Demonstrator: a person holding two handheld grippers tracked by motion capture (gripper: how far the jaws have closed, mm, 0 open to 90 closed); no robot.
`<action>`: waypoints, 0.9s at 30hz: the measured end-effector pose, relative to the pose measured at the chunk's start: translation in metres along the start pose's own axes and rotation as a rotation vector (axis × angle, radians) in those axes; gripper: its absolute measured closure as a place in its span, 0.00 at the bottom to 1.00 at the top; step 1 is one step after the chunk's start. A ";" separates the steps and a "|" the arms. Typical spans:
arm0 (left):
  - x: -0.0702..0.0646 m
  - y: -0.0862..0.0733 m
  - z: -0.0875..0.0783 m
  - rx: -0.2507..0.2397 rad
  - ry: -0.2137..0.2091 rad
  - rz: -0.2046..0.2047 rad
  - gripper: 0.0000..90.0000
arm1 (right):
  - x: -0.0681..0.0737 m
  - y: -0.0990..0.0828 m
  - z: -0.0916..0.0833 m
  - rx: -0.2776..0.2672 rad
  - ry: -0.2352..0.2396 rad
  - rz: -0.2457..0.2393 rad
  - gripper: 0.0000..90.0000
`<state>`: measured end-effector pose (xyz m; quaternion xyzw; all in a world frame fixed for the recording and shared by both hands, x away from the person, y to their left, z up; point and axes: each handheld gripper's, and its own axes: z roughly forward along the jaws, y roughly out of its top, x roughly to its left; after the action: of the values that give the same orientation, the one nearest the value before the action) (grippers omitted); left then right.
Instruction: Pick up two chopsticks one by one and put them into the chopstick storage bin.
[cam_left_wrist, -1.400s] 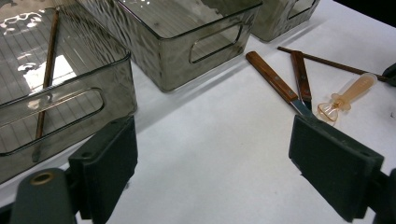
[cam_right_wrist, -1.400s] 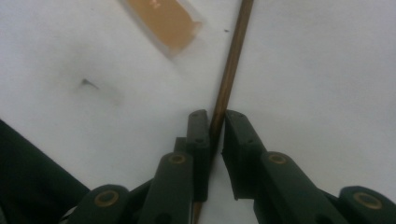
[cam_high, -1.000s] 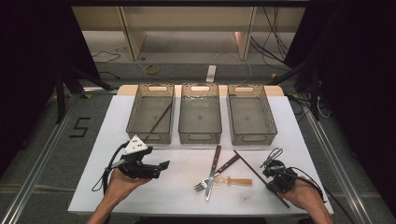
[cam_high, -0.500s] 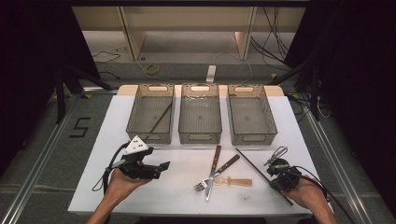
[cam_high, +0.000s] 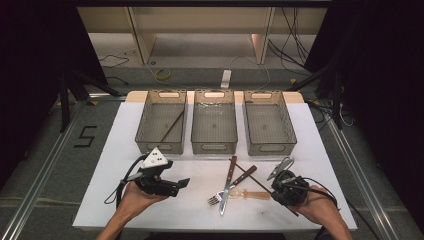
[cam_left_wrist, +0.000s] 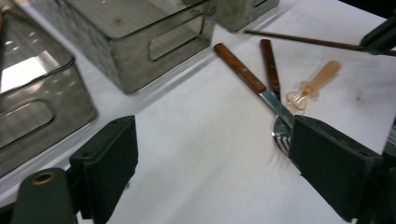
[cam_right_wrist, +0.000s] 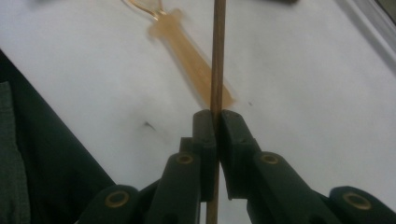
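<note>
Nearest the person, on the white surface (cam_high: 115, 200): left gripper (cam_high: 184, 183), held in the left hand (cam_high: 132, 199), jaws spread wide with nothing between them; grey three-cornered plate on top, cable trailing.

At the front right: right gripper (cam_right_wrist: 215, 122), jaws pressed together on a thin brown chopstick (cam_right_wrist: 217, 56), which passes straight between the pads. In the high view the chopstick (cam_high: 252, 173) runs slantwise from this gripper toward the middle of the surface.

Between the two grippers: wooden-handled knife (cam_high: 228, 180) and wooden-handled fork (cam_high: 239, 181), lying crossed; a translucent amber-handled utensil (cam_high: 252, 194) just beside them.

Beyond these: three clear bins in a row. Left bin (cam_high: 145, 117) holds one dark chopstick (cam_high: 172, 125), lying slantwise. Middle bin (cam_high: 214, 145) and right bin (cam_high: 289, 122) follow.
</note>
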<state>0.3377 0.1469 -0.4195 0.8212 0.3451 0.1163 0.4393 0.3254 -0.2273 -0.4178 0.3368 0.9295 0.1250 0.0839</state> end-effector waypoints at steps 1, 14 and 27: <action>-0.002 0.002 0.001 -0.004 -0.006 0.007 0.17 | 0.003 0.004 0.000 -0.001 0.001 -0.019 0.95; -0.032 0.016 0.015 0.066 -0.093 0.137 0.17 | 0.046 0.050 0.002 -0.010 0.048 -0.245 0.95; -0.057 0.023 0.032 0.171 -0.184 0.268 0.22 | 0.066 0.061 0.002 -0.017 0.073 -0.334 0.95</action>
<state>0.3219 0.0795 -0.4130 0.9014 0.1994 0.0684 0.3783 0.3124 -0.1385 -0.4067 0.1724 0.9738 0.1291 0.0726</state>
